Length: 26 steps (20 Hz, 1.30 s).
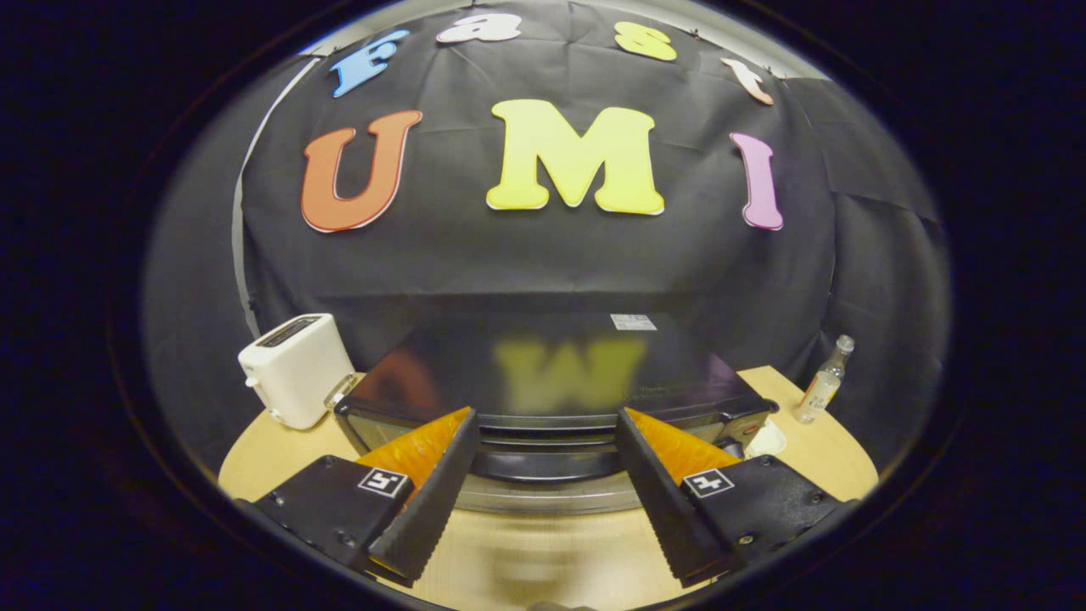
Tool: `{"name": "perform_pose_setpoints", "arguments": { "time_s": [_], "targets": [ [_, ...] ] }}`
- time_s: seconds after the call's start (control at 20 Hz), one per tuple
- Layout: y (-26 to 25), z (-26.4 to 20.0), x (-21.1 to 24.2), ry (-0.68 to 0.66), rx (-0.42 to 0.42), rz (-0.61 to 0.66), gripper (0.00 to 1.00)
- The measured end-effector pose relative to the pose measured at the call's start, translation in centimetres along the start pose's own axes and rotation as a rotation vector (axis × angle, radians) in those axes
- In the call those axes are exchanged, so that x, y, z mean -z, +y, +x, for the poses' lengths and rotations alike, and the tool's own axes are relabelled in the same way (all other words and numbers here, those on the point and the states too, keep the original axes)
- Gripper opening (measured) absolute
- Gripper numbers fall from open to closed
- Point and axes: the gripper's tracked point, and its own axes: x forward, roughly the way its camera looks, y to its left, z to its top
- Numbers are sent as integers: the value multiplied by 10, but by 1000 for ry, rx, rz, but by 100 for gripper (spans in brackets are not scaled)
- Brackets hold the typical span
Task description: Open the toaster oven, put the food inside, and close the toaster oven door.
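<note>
Tongs [543, 501] spread apart, gripping nothing, just in front of the toaster oven [551, 373].

Gripper view: the black toaster oven sits on the wooden tabletop [831, 458] just ahead of the fingers, its handle [547, 467] showing between them. A white toaster [295, 370] stands close beside its left edge; a small clear bottle [823, 382] stands apart to the right. Bare tabletop lies between the fingers.

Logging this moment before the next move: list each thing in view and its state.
toaster oven: upright on the table, door looks closed, handle between the fingers
gripper: fingers open, holding nothing
white toaster: upright beside the oven
bottle: upright, capped
table: bears everything
</note>
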Motion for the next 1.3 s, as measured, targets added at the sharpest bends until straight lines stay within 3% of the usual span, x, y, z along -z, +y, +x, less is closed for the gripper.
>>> {"name": "perform_pose_setpoints", "arguments": {
  "time_s": [0.7,1.3],
  "targets": [
    [-8,-83,94,118,-42,-12,100],
    [-14,-96,208,378,-55,-10,100]
  ]
}}
